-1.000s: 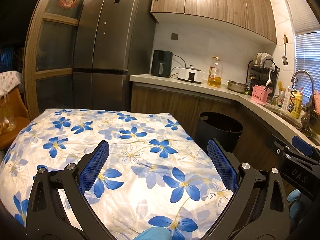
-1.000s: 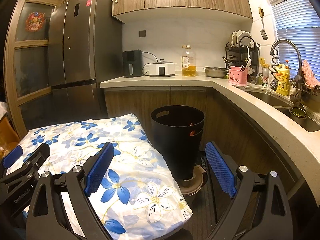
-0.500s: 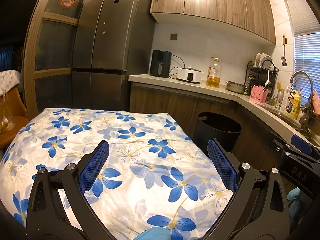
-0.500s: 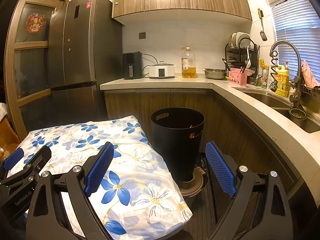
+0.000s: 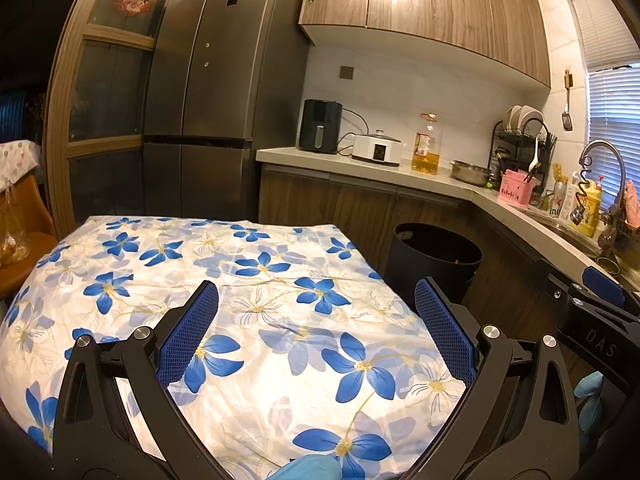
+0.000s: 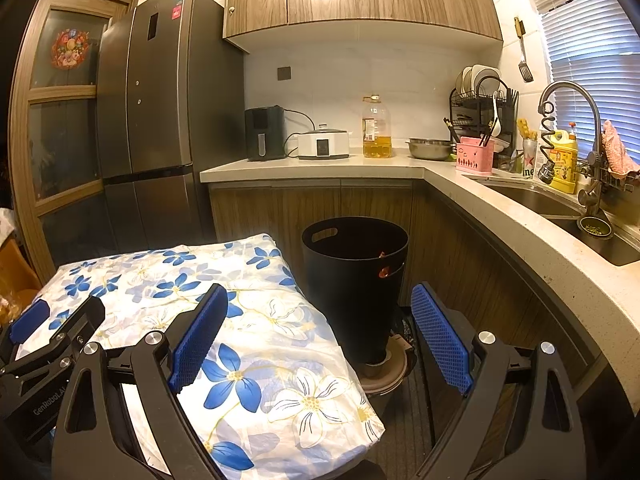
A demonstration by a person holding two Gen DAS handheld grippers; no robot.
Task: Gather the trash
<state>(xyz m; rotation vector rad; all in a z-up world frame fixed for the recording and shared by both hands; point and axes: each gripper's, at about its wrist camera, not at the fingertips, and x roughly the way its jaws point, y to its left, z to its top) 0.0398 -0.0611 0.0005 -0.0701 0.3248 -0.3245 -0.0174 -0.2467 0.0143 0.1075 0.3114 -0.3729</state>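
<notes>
Because no loose trash shows anywhere on the flowered tablecloth (image 5: 256, 300), the main risk from here is wasted or misdirected motion: either gripper could close on the cloth itself and drag it off the table, since the fabric is slack and already hangs over the near corner in the right wrist view. The left gripper (image 5: 316, 320) hovers over the cloth with its jaws spread wide and nothing between them; the right gripper (image 6: 320, 332) is likewise spread wide and empty, poised over the table's corner and the floor in front of the bin. The task's one clear target, the black trash bin (image 6: 354, 280), stands on the floor just beside the table's far right corner, against the wooden cabinets, its mouth open and something small and orange-red showing inside near the rim — what it is cannot be told. The bin seems to sit on a small round base (image 6: 386, 368), so a careless knock from the right gripper might tip it. By count: two grippers, one bin, one covered table, and no piece of trash in view on it — so the collecting looks either finished or in need of a search elsewhere. A bit of blue glove (image 5: 308, 470) shows at the bottom of the left wrist view.
</notes>
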